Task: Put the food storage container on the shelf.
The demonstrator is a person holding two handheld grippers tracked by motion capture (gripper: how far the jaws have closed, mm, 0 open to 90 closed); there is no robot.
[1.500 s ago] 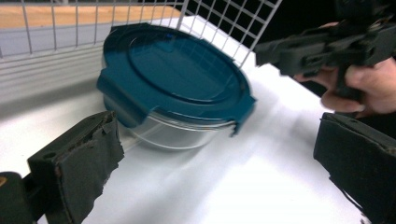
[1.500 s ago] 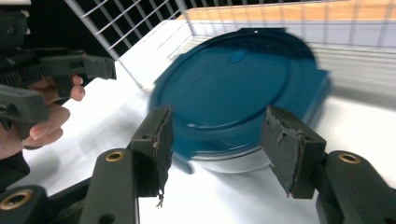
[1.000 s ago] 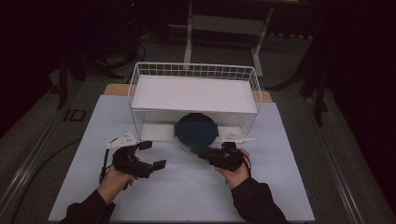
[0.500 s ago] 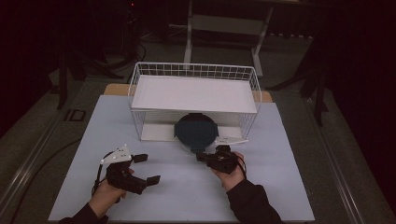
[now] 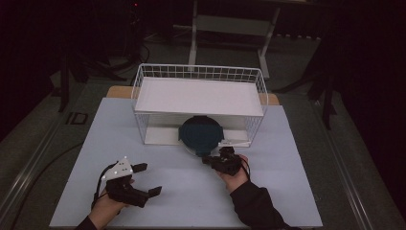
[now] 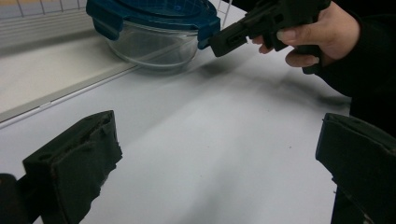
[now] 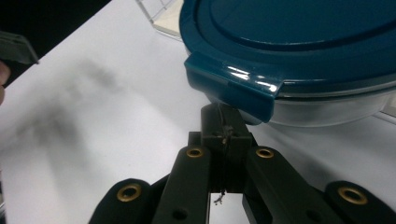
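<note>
Glass container (image 5: 200, 135) with dark teal snap lid (image 7: 299, 42), round, sitting on the tabletop (image 5: 191, 191) at the front opening of the white wire basket (image 5: 199, 98), part under the basket's white shelf, part out toward the person. Lid tab (image 7: 233, 86) on the near side juts out over the glass wall. Right gripper (image 5: 214, 159) lies just in front of the container; in the right gripper view its jaws have just been closing and now stand pressed together, pad against pad, with nothing between them, tips directly below the tab and just short of the glass. Whether the tips touch the tab's underside cannot be told. In the left gripper view the right gripper's black tip meets the tab's edge at the container's side, right hand (image 6: 317, 35) wrapped around the gripper body. Left gripper (image 5: 143, 179) is well apart from the container, low at the near left of the tabletop, jaws spread wide and holding nothing; bare pale tabletop between its two pads (image 6: 77, 163), the container far ahead up-left in its own view. Floor around the table is dark.
</note>
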